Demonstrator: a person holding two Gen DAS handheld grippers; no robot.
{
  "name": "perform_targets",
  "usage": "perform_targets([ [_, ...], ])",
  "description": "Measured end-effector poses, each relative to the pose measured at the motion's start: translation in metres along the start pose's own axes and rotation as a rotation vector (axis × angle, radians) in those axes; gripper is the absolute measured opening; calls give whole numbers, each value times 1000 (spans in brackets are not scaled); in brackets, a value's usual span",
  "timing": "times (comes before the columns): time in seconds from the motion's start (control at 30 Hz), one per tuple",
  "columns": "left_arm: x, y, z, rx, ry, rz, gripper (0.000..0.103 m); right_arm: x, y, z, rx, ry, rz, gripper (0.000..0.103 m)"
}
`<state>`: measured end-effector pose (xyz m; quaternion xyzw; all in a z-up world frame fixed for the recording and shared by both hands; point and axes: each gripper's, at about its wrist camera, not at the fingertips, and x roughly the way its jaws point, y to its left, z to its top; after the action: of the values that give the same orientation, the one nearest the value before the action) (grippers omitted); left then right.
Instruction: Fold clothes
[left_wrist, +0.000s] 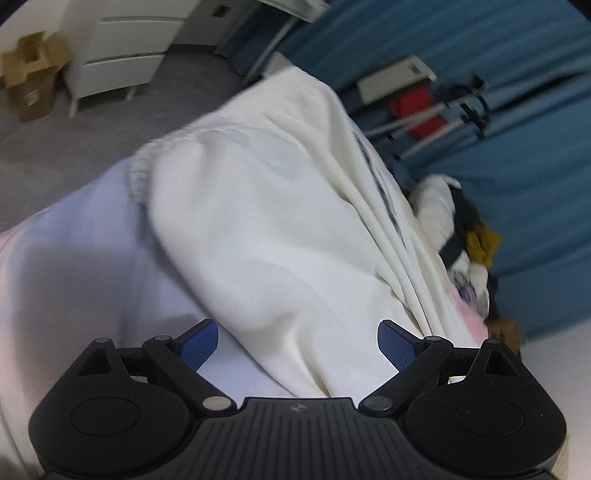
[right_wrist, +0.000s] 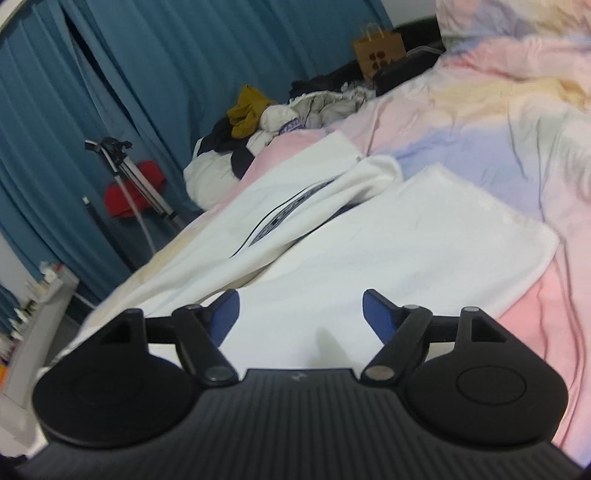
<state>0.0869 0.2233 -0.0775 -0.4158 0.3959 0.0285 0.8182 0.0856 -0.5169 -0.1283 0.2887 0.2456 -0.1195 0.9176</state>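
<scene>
The white sweatshirt (right_wrist: 369, 243) lies half-folded across the middle of the bed (right_wrist: 517, 122). The left hand-held gripper (left_wrist: 297, 343) and right hand-held gripper (right_wrist: 301, 314) both hover wide apart, holding nothing. Gripping only the top layer could drag the fold askew.

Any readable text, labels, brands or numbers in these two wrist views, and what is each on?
None can be read.
White garment: dark band of print, too blurred to read.
Brown paper bag: dark marks, not legible.
Cardboard box: small label, too blurred.
Piled clothes: purple print, too small.
</scene>
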Motion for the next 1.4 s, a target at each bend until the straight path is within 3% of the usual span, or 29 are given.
perform_targets([
  [0.07, 4, 2, 3, 4, 3, 17, 95, 0, 12, 5, -11, 27, 9, 77],
  [0.23, 9, 0, 1, 41, -7, 45, 95, -26, 79, 36, -37, 28, 171, 76],
  [0.33, 9, 3, 1, 24, 1, 28, 95, -45, 112, 59, 32, 14, 271, 75],
  [0.43, 10, 10, 1, -2, 20, 25, 95, -52, 111, 70, 142, -2, 315, 75],
  [0.5, 11, 17, 3, -18, 41, 24, 95, -43, 93, 70, 195, 1, 289, 75],
  [0.67, 11, 19, 1, 1, 53, 40, 95, 2, 7, 45, 405, 128, 61, 77],
  [0.8, 15, 20, 0, -11, 73, 19, 95, 7, -55, 22, 507, 155, -43, 76],
  [0.9, 22, 24, 2, -78, 89, -36, 91, 3, -98, 8, 637, 150, -52, 76],
  [1.03, 34, 33, 6, -187, 106, -115, 79, 4, -140, -9, 775, 125, -115, 76],
  [1.2, 47, 47, 13, -316, 116, -197, 79, 20, -160, -17, 804, 109, -158, 76],
  [1.33, 55, 59, 18, -401, 111, -252, 78, 40, -168, -19, 813, 87, -133, 77],
  [1.4, 58, 58, 18, -404, 99, -272, 75, 40, -170, -12, 792, 29, -90, 71],
])
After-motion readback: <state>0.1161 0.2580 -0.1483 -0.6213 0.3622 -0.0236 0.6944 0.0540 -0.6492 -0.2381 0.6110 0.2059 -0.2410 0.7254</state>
